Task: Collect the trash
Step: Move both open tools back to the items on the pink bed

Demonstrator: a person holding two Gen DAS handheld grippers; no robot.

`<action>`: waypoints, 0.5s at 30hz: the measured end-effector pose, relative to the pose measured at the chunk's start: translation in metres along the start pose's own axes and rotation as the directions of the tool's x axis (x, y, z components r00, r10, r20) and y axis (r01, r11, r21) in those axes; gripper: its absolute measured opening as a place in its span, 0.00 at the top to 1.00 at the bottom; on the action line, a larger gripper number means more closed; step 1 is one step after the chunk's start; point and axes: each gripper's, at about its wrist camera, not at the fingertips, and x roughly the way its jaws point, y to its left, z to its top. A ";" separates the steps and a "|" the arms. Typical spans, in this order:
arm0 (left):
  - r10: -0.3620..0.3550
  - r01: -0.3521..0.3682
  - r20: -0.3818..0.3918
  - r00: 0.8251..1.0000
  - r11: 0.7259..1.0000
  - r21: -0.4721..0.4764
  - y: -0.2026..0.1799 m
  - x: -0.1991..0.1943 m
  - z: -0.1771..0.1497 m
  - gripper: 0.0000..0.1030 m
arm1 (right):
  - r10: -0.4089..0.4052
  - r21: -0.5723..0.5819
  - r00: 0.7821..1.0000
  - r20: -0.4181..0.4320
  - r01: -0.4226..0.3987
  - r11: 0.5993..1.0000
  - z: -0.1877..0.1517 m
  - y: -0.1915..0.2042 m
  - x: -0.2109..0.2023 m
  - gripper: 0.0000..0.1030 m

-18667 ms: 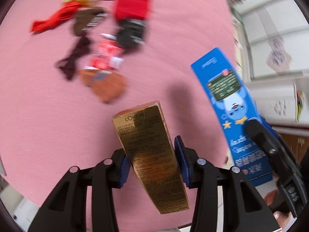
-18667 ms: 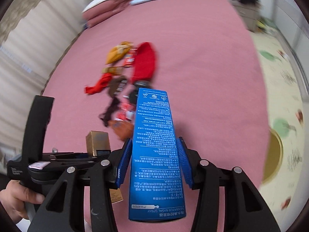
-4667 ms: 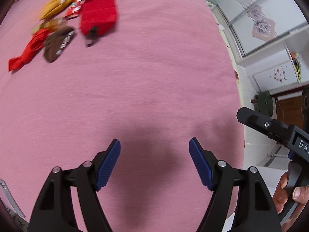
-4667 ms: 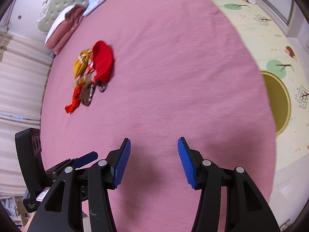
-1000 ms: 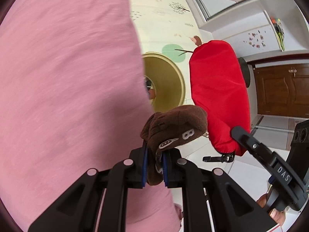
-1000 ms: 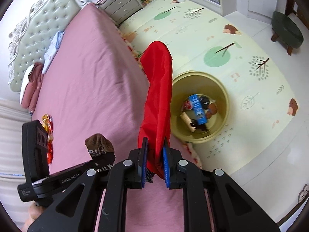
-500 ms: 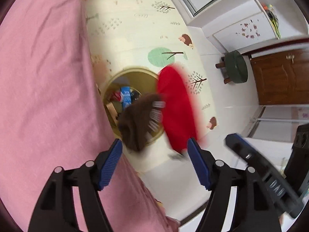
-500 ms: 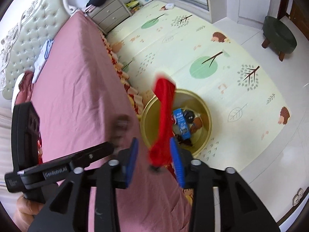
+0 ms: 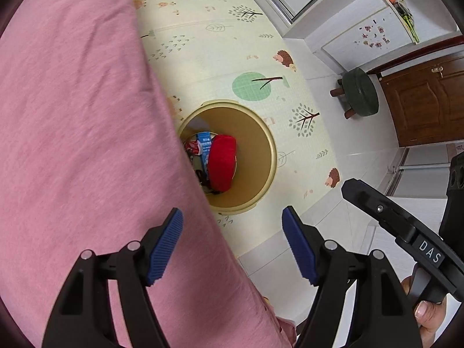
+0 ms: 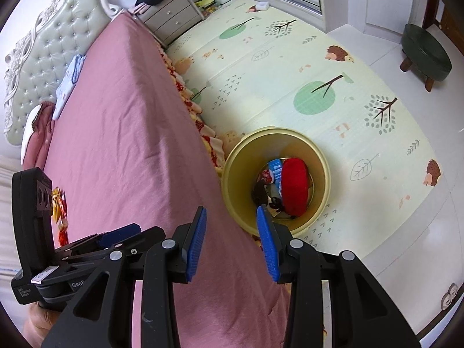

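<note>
Trash, chiefly a red pouch (image 9: 221,166) beside a blue box (image 9: 204,145), lies at the bottom of the yellow bin (image 9: 271,156) on the patterned floor mat (image 9: 203,43), tight against the pink bed (image 9: 72,116). Left gripper (image 9: 232,245): fingers spread wide, nothing between them, bin well beyond the tips. Right gripper (image 10: 232,240): fingers partly spread, empty, its right pad overlapping the bin's near rim in its own view.

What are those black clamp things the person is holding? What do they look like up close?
Each is a hand-held gripper of black plastic. The left gripper and right gripper both have two angular arms with silver rivets, ending in ribbed blue pads. The right one's body carries white lettering "DAS"; the left one's has small white labels.
</note>
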 end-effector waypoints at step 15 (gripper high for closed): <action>0.022 -0.012 0.095 0.995 0.994 -0.109 0.085 -0.071 -0.069 0.31 | 0.033 -0.130 0.999 -0.042 -0.038 0.991 -0.055 0.104 -0.001 0.64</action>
